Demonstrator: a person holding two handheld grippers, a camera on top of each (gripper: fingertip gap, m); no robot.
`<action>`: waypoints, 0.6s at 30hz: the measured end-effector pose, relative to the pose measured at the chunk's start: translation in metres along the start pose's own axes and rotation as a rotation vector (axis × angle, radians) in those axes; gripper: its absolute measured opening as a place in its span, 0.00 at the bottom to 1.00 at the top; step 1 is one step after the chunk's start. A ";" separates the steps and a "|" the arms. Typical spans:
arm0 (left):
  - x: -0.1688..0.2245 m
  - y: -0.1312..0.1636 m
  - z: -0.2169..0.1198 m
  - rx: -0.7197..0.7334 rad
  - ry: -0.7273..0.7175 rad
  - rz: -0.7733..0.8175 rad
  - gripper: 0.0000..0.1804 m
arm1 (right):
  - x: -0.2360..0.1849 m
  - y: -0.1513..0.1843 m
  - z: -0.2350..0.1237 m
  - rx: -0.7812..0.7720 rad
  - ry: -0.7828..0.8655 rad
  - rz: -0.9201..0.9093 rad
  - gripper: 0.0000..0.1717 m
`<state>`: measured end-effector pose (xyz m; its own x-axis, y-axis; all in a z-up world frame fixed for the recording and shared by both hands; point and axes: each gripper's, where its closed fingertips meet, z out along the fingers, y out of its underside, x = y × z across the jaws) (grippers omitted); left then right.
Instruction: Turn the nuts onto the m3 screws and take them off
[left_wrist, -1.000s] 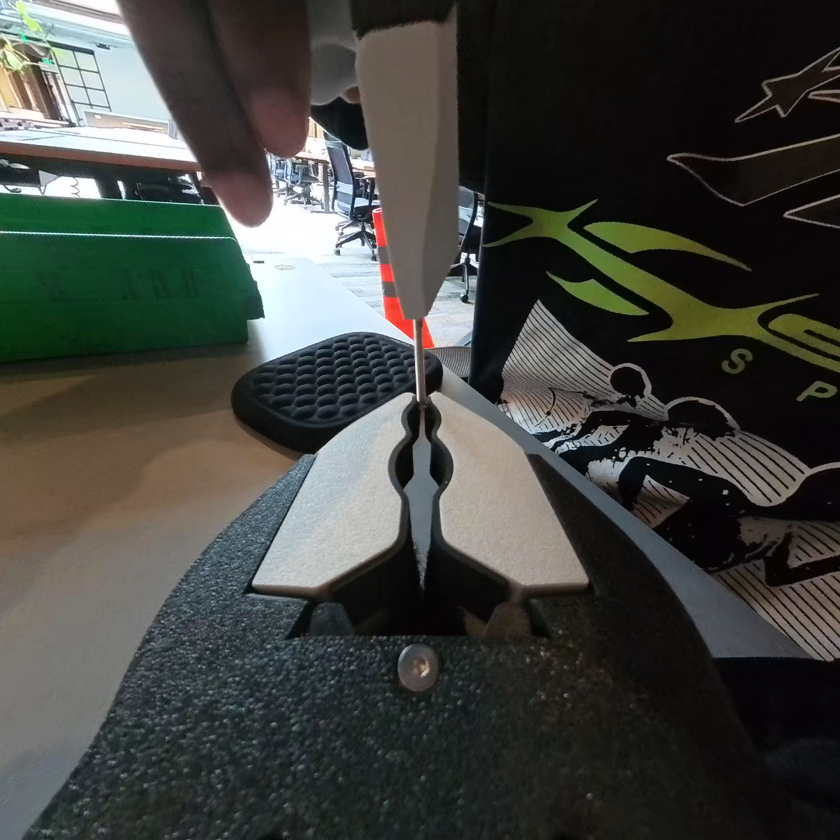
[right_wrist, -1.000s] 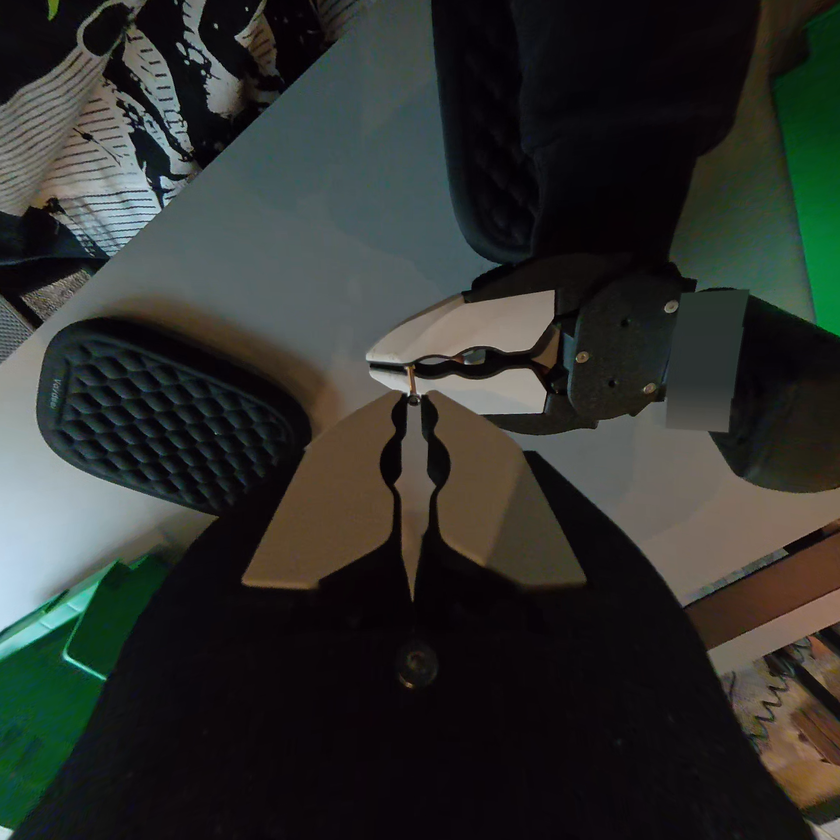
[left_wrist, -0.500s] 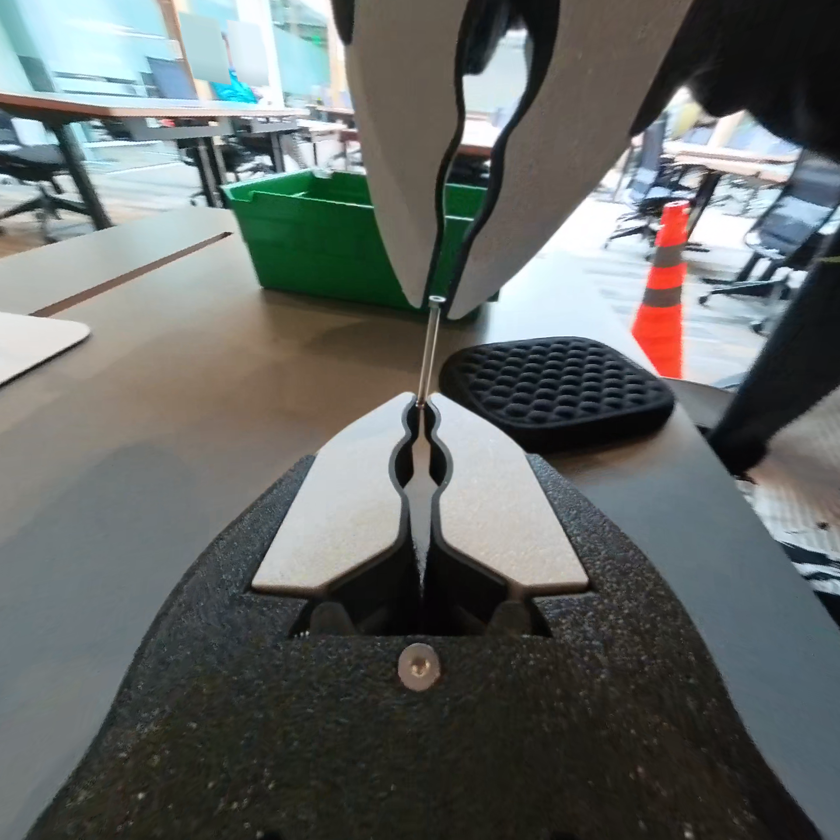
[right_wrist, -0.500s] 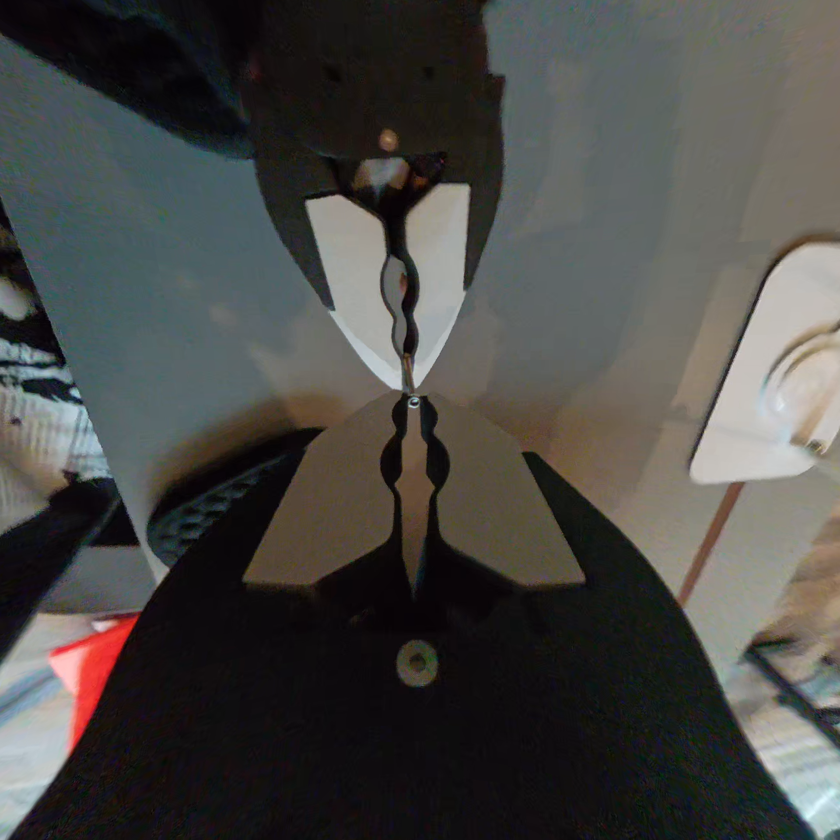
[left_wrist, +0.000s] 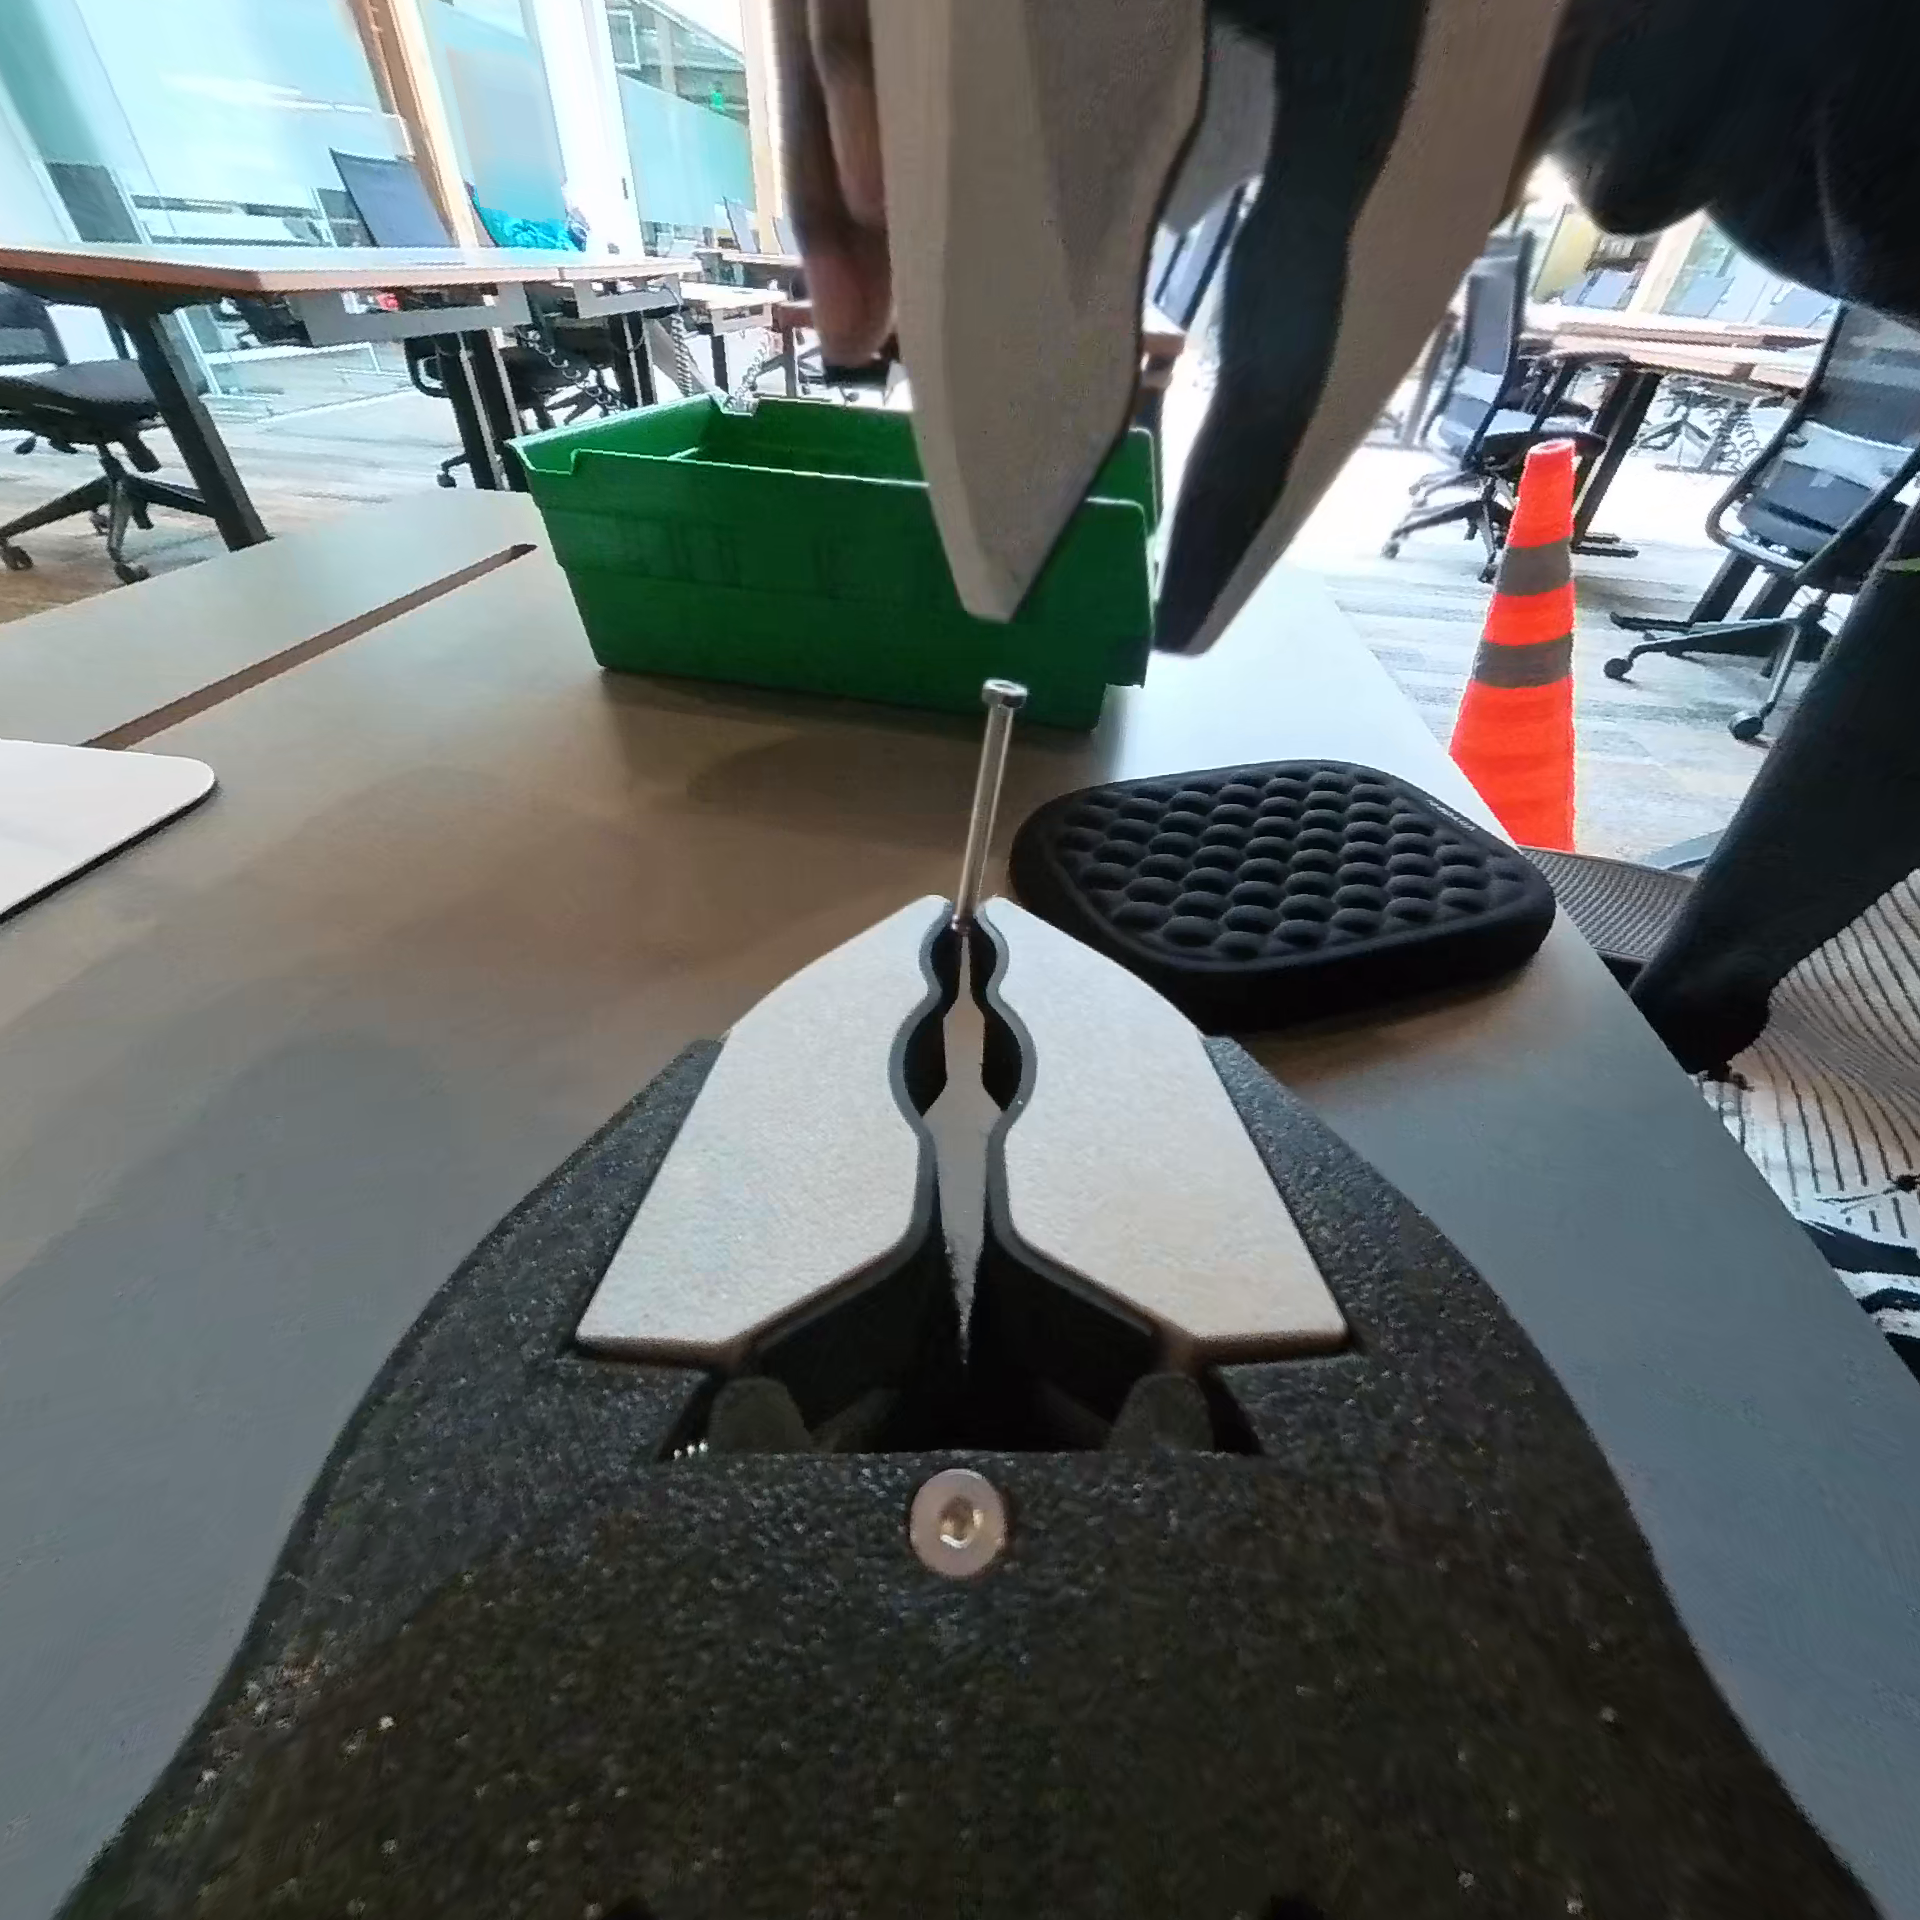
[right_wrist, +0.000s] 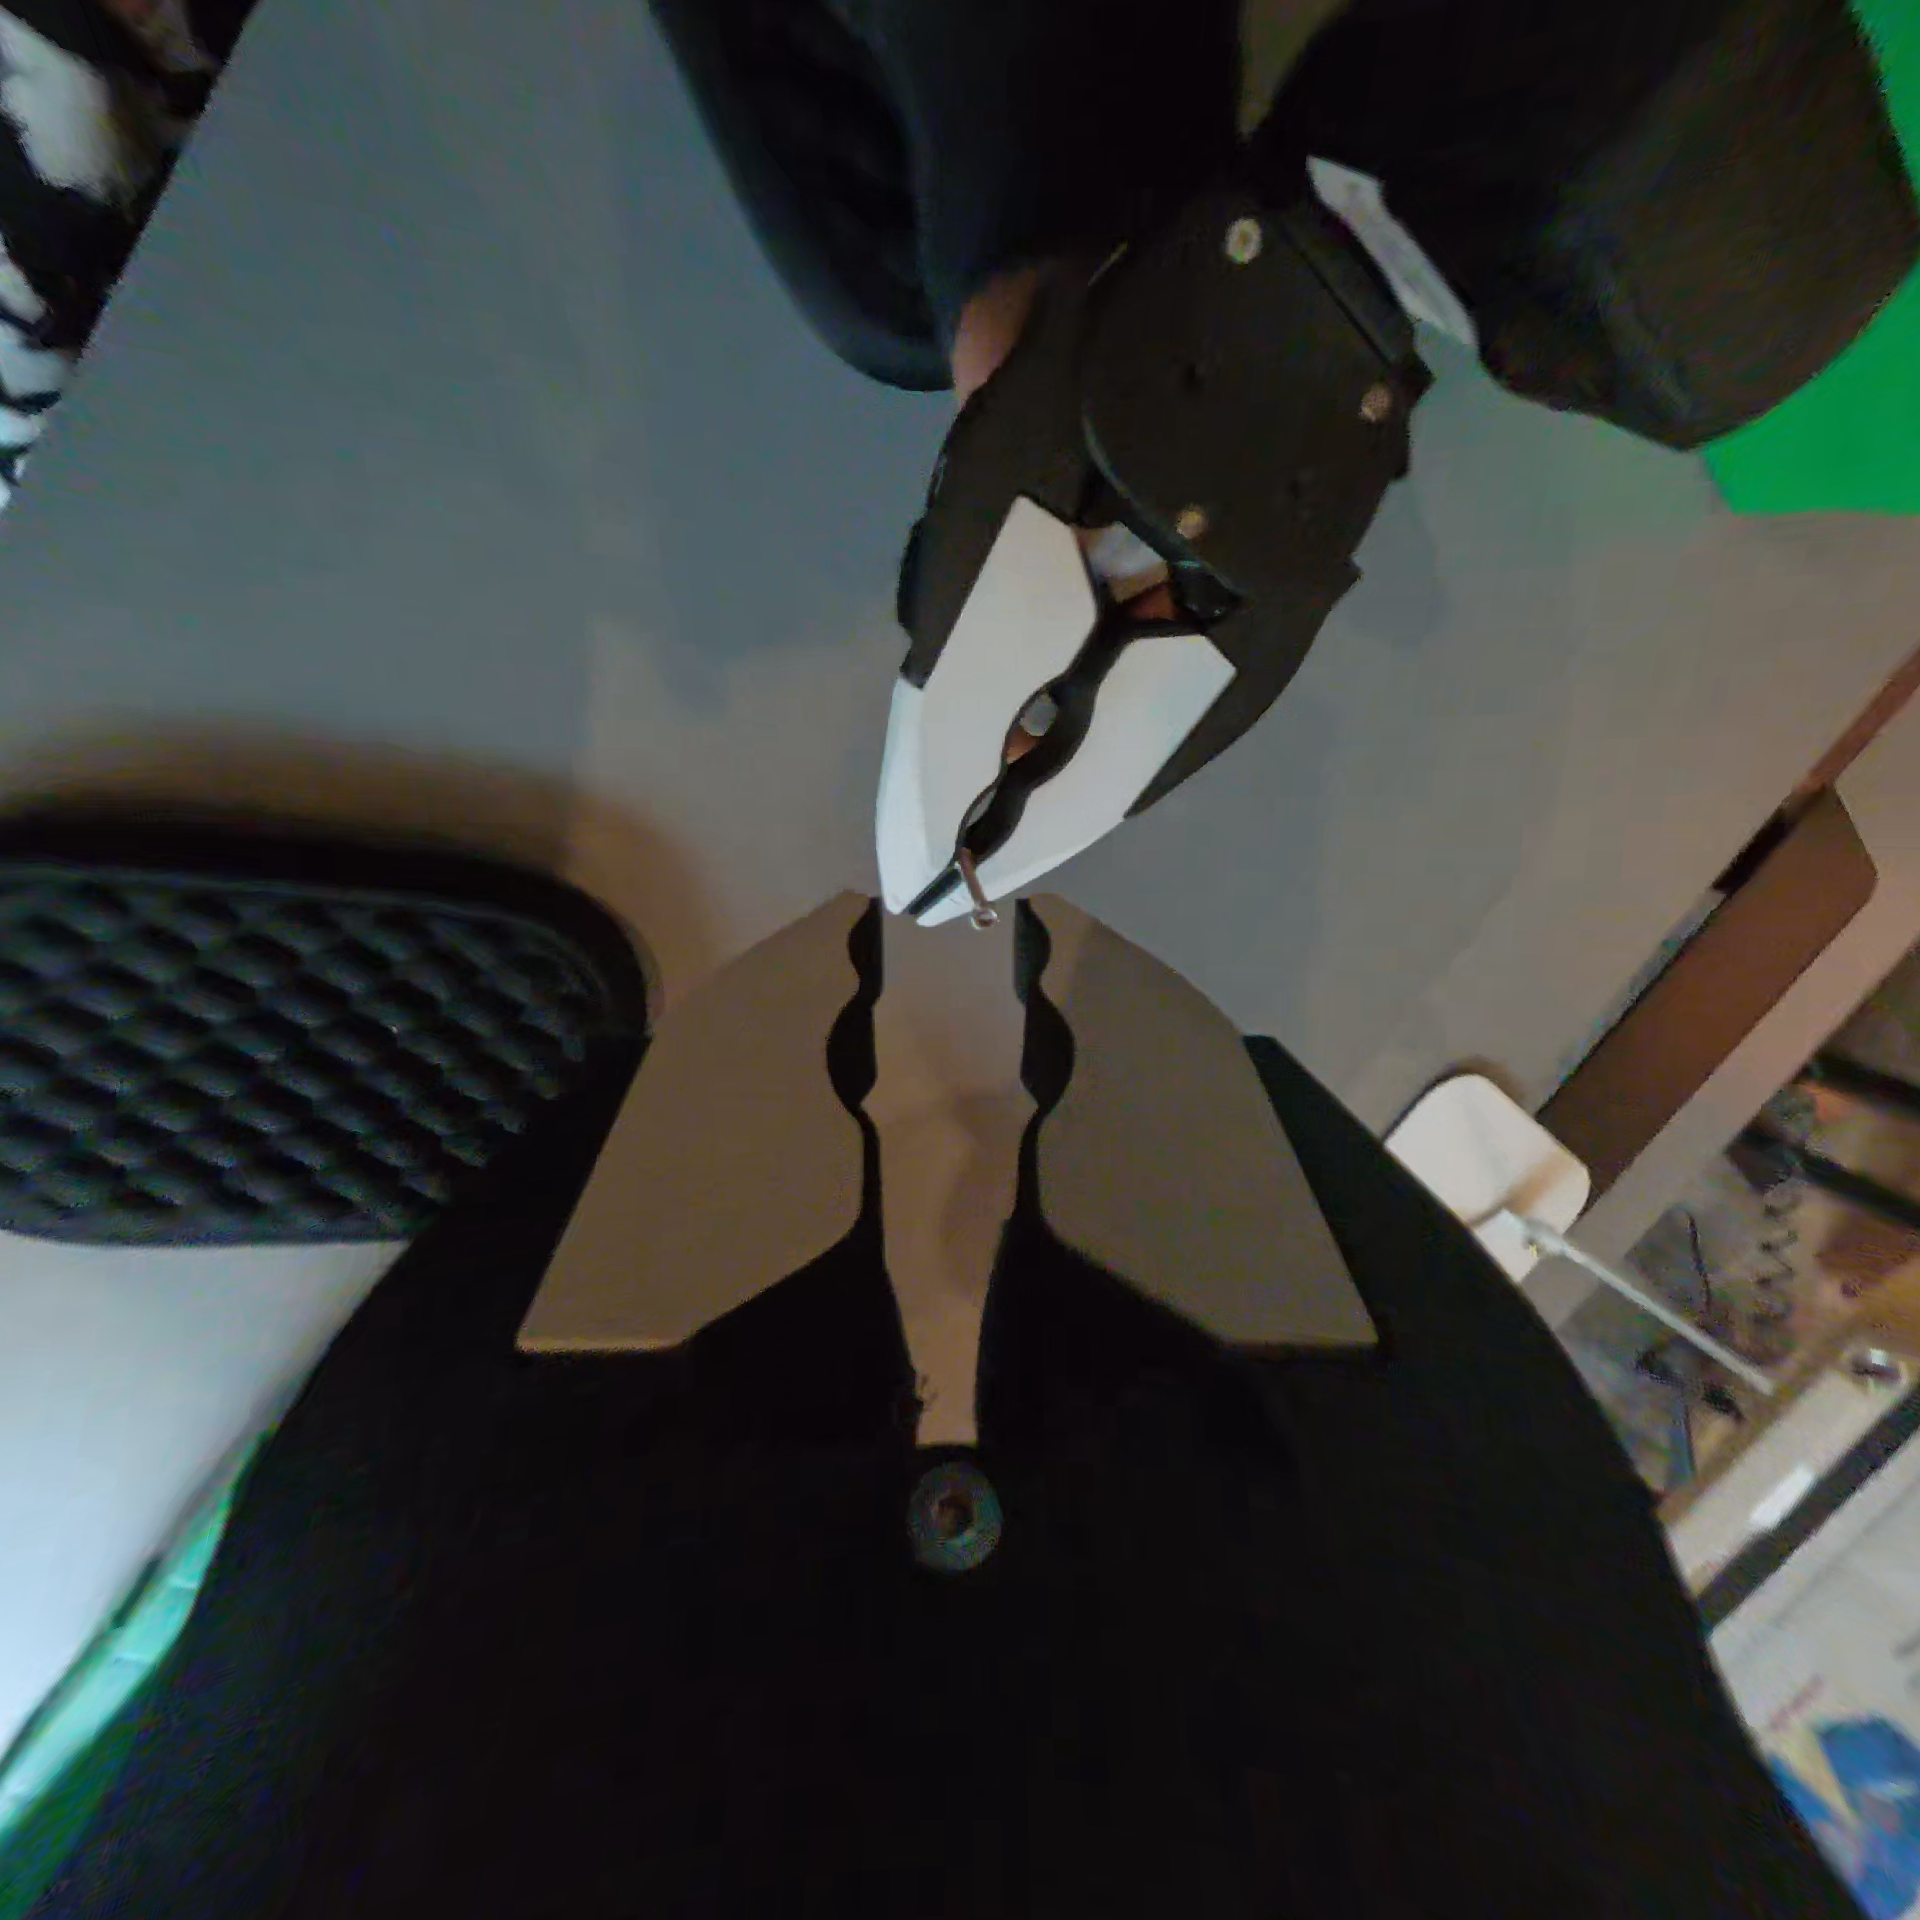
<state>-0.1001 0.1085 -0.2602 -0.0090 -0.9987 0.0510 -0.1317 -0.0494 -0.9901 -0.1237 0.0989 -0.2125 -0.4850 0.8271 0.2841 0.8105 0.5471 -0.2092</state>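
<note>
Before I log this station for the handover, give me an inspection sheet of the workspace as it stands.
Surface: brown-grey table, a seam running across its far left part.
Job's things: one thin metal screw, upright, head on top; no nut seen.
Clutter: green bin at the back, black honeycomb pad to the right, white board at the left edge.
Grippers: left gripper shut on the screw's lower end; right gripper open, fingertips apart just above the screw head, holding nothing.
Cables: a coiled cord behind the bin.
Surroundings: office desks and chairs, an orange traffic cone on the floor.
</note>
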 end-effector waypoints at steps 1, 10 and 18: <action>0.001 0.000 0.000 0.001 0.004 0.001 0.00 | -0.001 0.000 0.002 0.006 -0.021 -0.027 0.12; 0.003 0.000 0.000 0.001 0.025 0.005 0.00 | 0.003 0.005 0.010 0.001 -0.081 -0.092 0.04; -0.002 0.000 0.000 -0.001 -0.015 -0.016 0.00 | 0.008 0.012 0.011 -0.089 0.005 0.215 0.02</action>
<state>-0.1004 0.1106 -0.2606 0.0078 -0.9979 0.0647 -0.1332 -0.0652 -0.9889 -0.1214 0.1138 -0.2231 -0.2968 0.9225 0.2466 0.9208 0.3449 -0.1820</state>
